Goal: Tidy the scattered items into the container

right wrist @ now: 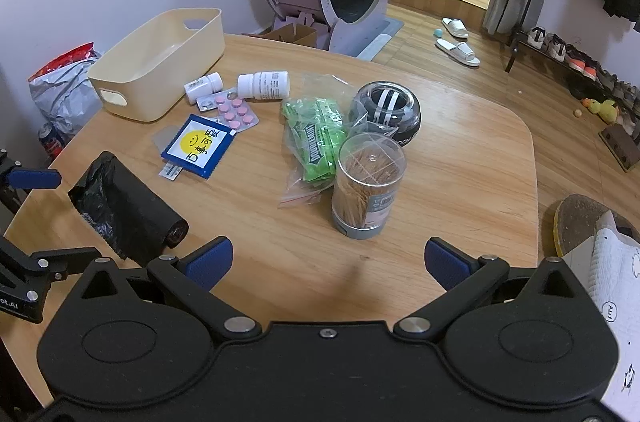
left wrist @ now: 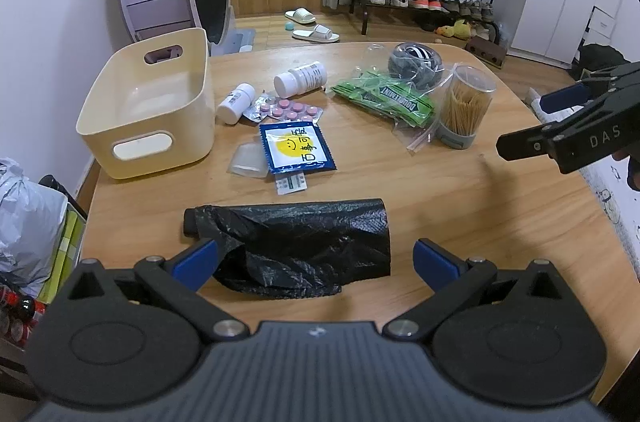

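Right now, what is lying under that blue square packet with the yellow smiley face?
Under the blue square packet, a small white printed strip pokes out at its near edge, and a clear plastic sachet tucks beneath its side. Anything further underneath is covered.

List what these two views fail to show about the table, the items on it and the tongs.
- Small card: mostly under the blue sachet in both views; print too small.
- Pill bottle labels: too small.
- Black bag roll: near edge behind the left tongs in the left view.
- Right tongs: cut by the left view's right edge.
- Table near edge: behind tong bodies.
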The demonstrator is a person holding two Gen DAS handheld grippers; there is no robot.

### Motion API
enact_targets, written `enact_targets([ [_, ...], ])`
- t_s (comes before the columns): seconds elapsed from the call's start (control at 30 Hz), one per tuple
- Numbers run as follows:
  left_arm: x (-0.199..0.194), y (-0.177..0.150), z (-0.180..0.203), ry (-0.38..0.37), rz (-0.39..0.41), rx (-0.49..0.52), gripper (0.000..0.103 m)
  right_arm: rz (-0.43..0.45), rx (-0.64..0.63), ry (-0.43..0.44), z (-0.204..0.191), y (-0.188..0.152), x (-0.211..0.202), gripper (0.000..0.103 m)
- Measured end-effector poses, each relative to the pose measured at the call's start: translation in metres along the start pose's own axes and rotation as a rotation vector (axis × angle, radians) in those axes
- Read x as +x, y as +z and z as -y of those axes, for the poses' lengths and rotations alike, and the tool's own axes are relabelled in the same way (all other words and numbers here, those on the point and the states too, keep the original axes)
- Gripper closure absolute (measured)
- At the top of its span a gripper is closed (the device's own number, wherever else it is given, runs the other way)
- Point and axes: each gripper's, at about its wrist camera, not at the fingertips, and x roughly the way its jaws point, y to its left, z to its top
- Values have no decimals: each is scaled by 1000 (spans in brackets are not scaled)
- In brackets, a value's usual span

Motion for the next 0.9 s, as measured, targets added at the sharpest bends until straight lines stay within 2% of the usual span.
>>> enact_targets([
  [0.9,-2,0,-1,1,8,5,0,0,-5,3,-2,-1,2,0],
])
